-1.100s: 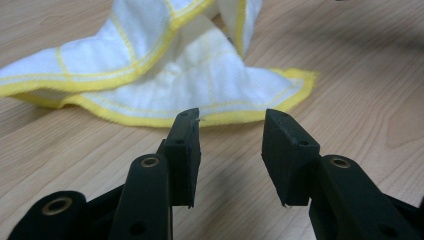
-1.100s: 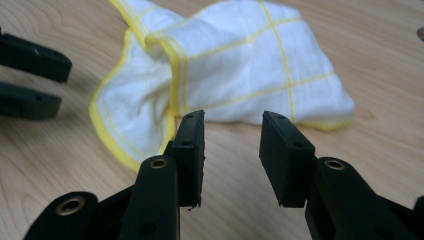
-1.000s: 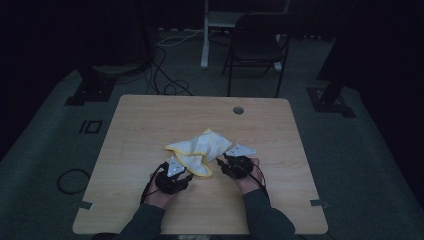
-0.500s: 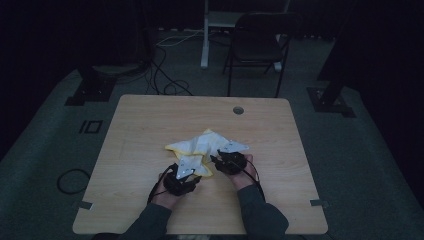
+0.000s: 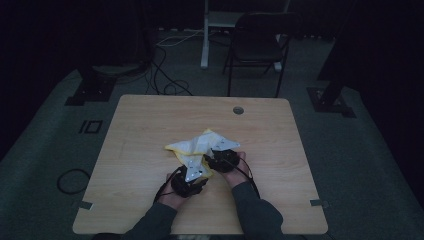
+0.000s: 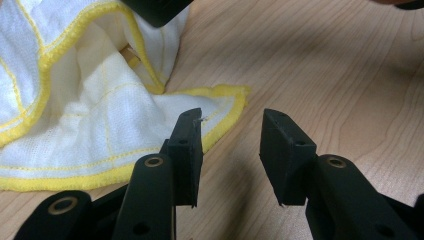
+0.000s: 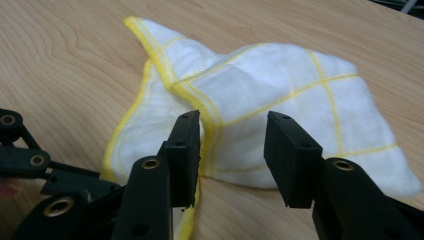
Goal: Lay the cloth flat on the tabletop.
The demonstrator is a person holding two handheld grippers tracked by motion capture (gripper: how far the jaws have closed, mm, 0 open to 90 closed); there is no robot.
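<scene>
So the white cloth with the yellow edging (image 5: 197, 147) is lying crumpled on the wooden desk (image 5: 140, 135), bunched up right at the tips of both tools. The left hand-held gripper (image 6: 230, 132) is sitting low over the desk with its jaws standing well apart and nothing between them; the cloth's yellow hem is lying just ahead and off to that gripper's left, with the near jaw right beside the hem. The right hand-held gripper (image 7: 232, 135) is pointing straight into a raised fold of the cloth (image 7: 260, 95), its jaws have just been opening, and they're standing apart with the fold just beyond the gap, not pinched. In the high view both hands are working close together, the right hand-held gripper (image 5: 222, 157) just past the left hand-held gripper (image 5: 192, 172).
</scene>
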